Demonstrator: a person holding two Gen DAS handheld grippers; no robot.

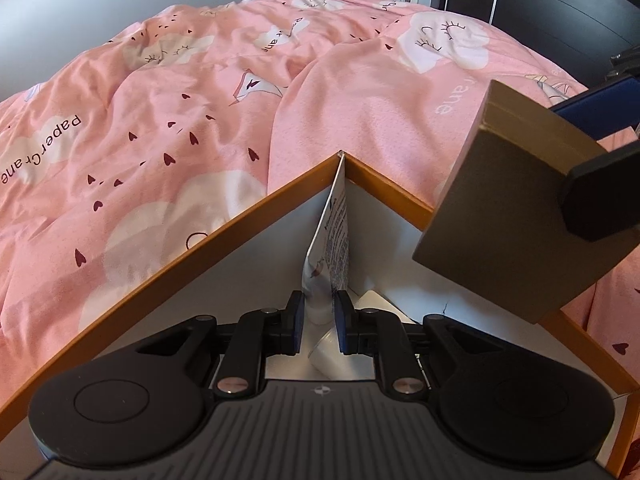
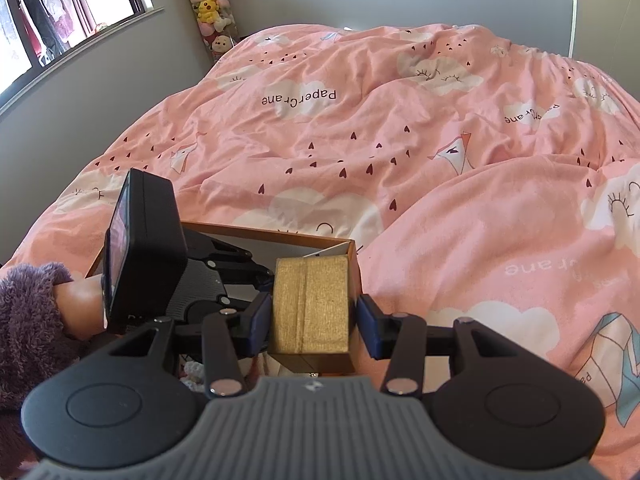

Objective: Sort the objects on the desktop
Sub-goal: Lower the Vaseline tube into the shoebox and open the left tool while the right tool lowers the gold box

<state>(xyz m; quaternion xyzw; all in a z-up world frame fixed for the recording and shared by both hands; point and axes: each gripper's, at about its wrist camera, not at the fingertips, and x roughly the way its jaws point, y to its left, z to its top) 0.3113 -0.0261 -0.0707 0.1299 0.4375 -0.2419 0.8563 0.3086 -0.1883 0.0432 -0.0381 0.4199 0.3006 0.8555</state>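
Tongs on the right (image 2: 312, 318) clamped a rigid gold fabric-textured box (image 2: 310, 306) by its flat sides above the orange-rimmed cardboard tray (image 1: 256, 210); left tongs (image 1: 318, 320) gripped a soft white tube (image 1: 326, 256), which we judged light and easily crushed.

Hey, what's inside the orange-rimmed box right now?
Inside the orange-rimmed white box stands a white printed tube, gripped by the left gripper. The gripper body hides the floor nearest the camera.

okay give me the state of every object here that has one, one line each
left gripper: shut on the white tube, inside the box
white tube: upright, leaning into the box corner
right gripper: holding the gold box, though a gap shows at one pad
gold box: lifted over the orange-rimmed box
orange-rimmed box: open, on the pink duvet
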